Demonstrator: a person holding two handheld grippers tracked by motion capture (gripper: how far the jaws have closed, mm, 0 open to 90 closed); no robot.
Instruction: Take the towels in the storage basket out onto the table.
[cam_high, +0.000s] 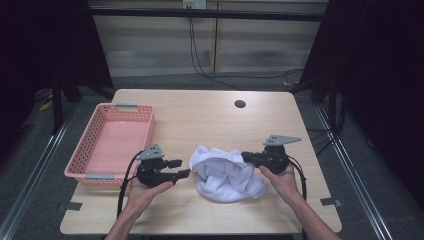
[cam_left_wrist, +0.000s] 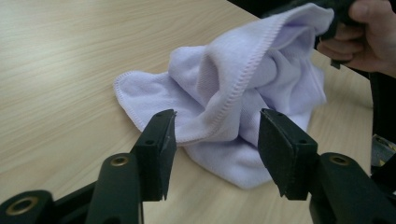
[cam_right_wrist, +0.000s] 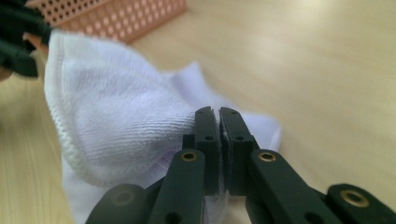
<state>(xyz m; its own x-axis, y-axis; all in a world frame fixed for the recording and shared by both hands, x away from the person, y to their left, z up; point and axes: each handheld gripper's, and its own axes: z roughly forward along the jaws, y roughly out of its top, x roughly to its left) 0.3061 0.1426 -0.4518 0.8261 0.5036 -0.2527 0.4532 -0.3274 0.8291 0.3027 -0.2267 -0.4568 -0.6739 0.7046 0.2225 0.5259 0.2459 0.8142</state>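
A crumpled white towel (cam_high: 225, 175) lies on the wooden table (cam_high: 200, 115), near the front middle. My right gripper (cam_high: 247, 159) comes in from the right and is shut on the towel's right edge. In the right gripper view the jaws (cam_right_wrist: 218, 112) stand closed, with a thin fold of the towel (cam_right_wrist: 116, 126) pinched between them and lifted a little. My left gripper (cam_high: 181, 168) is just left of the towel and open. In the left gripper view its jaws (cam_left_wrist: 218, 116) stand apart on either side of a stitched fold of the towel (cam_left_wrist: 233, 93), and the pads do not press on it.
A pink plastic basket (cam_high: 82, 150) stands at the table's left with nothing in it, and its wall (cam_right_wrist: 116, 18) also appears in the right gripper view. A round cable hole (cam_high: 240, 104) sits at the back of the table. Bare wood lies behind and in front of the towel.
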